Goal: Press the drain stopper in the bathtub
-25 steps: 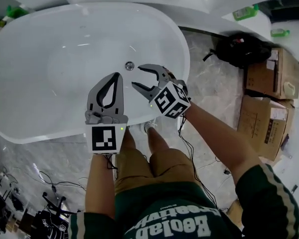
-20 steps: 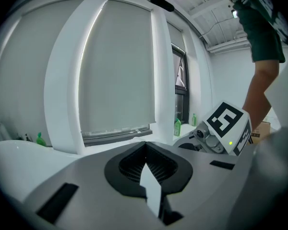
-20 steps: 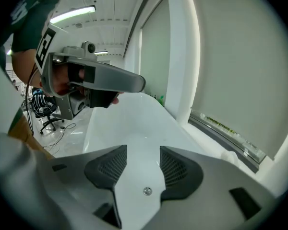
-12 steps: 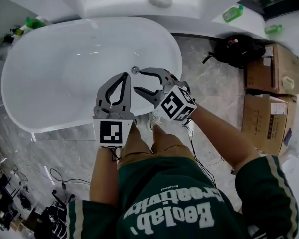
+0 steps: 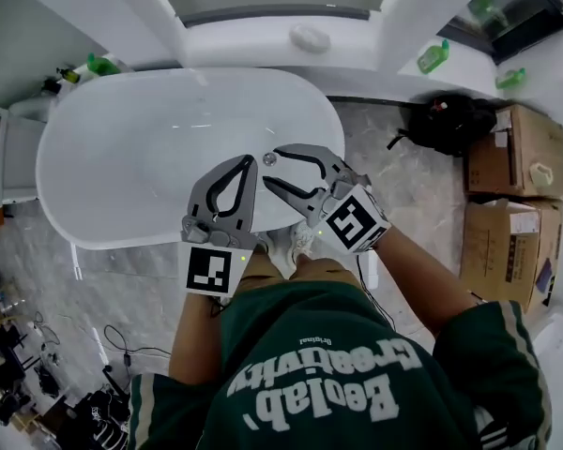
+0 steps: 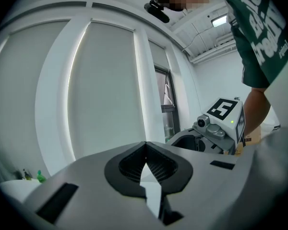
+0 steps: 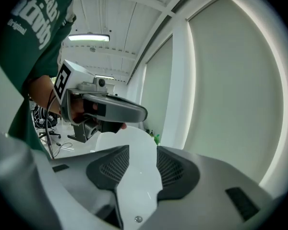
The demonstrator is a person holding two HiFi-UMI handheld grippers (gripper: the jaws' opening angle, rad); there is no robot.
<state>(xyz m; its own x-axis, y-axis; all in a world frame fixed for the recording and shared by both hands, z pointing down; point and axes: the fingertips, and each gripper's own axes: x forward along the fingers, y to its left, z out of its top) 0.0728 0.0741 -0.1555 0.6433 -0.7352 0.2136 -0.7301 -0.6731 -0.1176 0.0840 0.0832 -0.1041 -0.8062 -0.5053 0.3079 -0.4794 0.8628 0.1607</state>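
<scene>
The white oval bathtub (image 5: 150, 167) lies below me, with its small round metal drain stopper (image 5: 269, 158) near its right end. Both grippers hang high above the tub's near rim. My left gripper (image 5: 248, 164) is shut, its tips meeting with nothing in them. My right gripper (image 5: 273, 167) is open and its jaws are closing on nothing. In the right gripper view the drain stopper (image 7: 138, 219) shows far below, through the gap of the right gripper (image 7: 143, 162), with the left gripper (image 7: 105, 111) beside it. The left gripper view shows the left gripper (image 6: 145, 147) closed.
A black bag (image 5: 448, 111) and two cardboard boxes (image 5: 516, 143) (image 5: 502, 242) stand on the marble floor to the right. Green bottles (image 5: 433, 56) (image 5: 103, 64) sit on the ledges round the tub. Cables (image 5: 122, 345) lie at the lower left.
The head view has pulled back, so the tub looks smaller and farther. Both grippers stay side by side over the tub's right end. The right jaws have narrowed a little.
</scene>
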